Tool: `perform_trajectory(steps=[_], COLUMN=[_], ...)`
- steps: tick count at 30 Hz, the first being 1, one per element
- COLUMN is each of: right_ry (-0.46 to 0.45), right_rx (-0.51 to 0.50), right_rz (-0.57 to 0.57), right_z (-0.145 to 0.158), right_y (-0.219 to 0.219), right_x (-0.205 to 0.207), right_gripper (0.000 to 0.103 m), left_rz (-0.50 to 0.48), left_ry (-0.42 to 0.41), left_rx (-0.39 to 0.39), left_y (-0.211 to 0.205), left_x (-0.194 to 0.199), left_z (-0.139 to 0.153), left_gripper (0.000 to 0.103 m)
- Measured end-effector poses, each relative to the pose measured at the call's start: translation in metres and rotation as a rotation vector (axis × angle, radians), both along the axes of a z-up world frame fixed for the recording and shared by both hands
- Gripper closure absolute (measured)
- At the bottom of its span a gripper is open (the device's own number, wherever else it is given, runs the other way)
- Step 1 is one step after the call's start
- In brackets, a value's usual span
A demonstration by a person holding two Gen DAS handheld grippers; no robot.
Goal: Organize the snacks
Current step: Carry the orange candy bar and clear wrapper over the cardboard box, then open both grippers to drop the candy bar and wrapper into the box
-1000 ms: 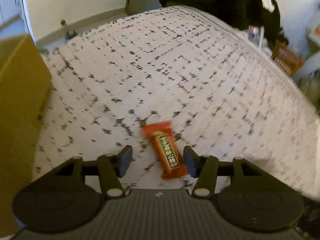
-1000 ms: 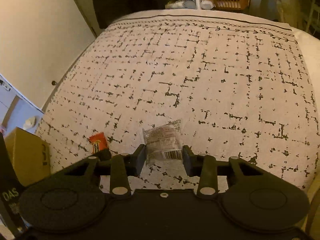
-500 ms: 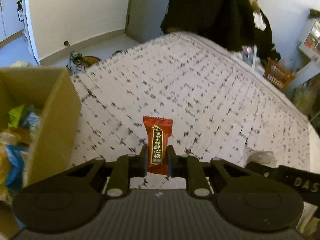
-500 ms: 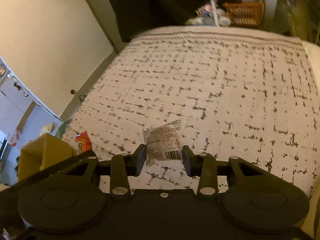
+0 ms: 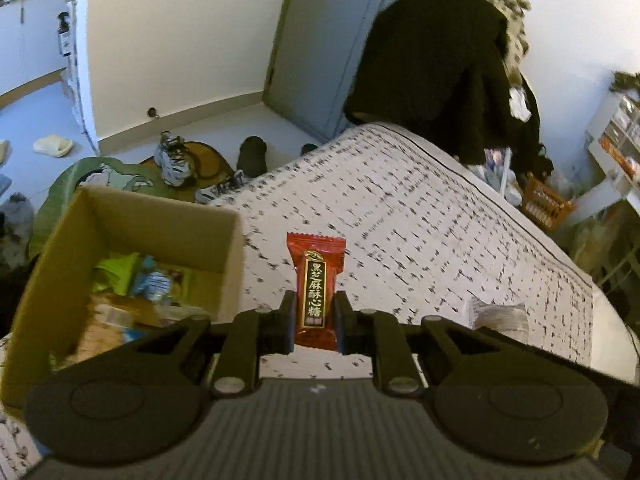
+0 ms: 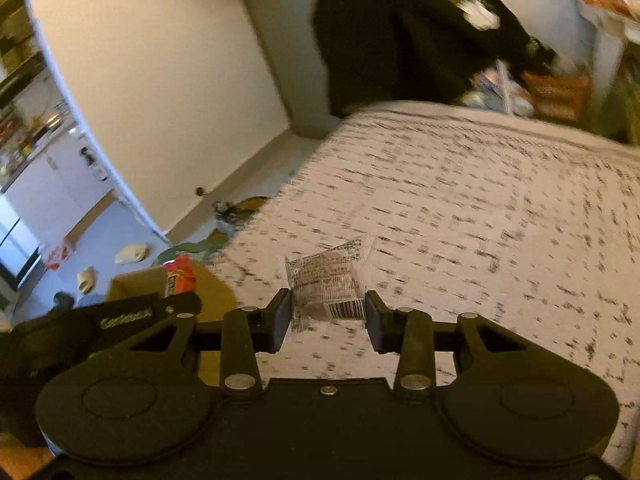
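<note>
My left gripper (image 5: 315, 322) is shut on a red candy packet (image 5: 315, 280) with gold Chinese lettering, held upright above the bed's edge, just right of an open cardboard box (image 5: 230, 240) with several snack packets inside. My right gripper (image 6: 326, 314) is shut on a clear-wrapped brown snack (image 6: 326, 280) with a barcode, lifted above the patterned bed cover (image 6: 480, 216). The right wrist view shows the left gripper with the red packet (image 6: 181, 277) over the box (image 6: 216, 288). The clear snack also shows in the left wrist view (image 5: 500, 316).
The box stands on the floor at the bed's left edge. Shoes (image 5: 174, 160) and a green mat (image 5: 60, 188) lie on the floor beyond it. Dark clothes (image 5: 440, 60) hang past the bed's far end. An orange basket (image 5: 546, 204) stands at the far right.
My left gripper closed on the red packet and lifted it off the bed toward the box. My right gripper lifted the clear snack and swung left toward the box.
</note>
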State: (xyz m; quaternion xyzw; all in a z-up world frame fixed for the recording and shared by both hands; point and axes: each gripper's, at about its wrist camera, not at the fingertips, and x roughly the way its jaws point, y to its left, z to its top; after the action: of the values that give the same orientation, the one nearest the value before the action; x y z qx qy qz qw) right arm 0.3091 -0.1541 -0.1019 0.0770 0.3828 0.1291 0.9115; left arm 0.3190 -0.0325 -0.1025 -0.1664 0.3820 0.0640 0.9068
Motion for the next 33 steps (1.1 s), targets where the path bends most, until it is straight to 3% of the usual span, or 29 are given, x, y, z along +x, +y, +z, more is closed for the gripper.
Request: perform_trajectory(steps=[14,19,22,26,33], right_ry=[-0.085,-0.060,-0.067,-0.047,-0.025], right_rx=[0.039,0.091,0.087,0.105,0.139], right_rz=[0.091,0.141,0.166,0.191,0.195], right_z=[0.013,0.008,0.004,-0.002,-0.014], right_y=[0.048,0.060,0.070,0.084,0.107], right_x=[-0.022,-0.024,-0.025,-0.022,-0.010], right_gripper=[0.065,0.065,0.065,0.065,0.065], left_rz=[0.080,0.089,0.102,0.135,0.198], left_ry=[-0.016,-0.009,-0.009,-0.006,0.011], left_rx=[0.021,-0.005,-0.010,-0.020,-0.045], left_y=[0.077,0.093,0.101,0.115,0.145], left_x=[-0.023,-0.026,-0.028,-0.036,-0.048], left_z=[0.022,0.018,0.016,0.009,-0.001], left_gripper=[0.086,0.086,0.081,0.065,0.061])
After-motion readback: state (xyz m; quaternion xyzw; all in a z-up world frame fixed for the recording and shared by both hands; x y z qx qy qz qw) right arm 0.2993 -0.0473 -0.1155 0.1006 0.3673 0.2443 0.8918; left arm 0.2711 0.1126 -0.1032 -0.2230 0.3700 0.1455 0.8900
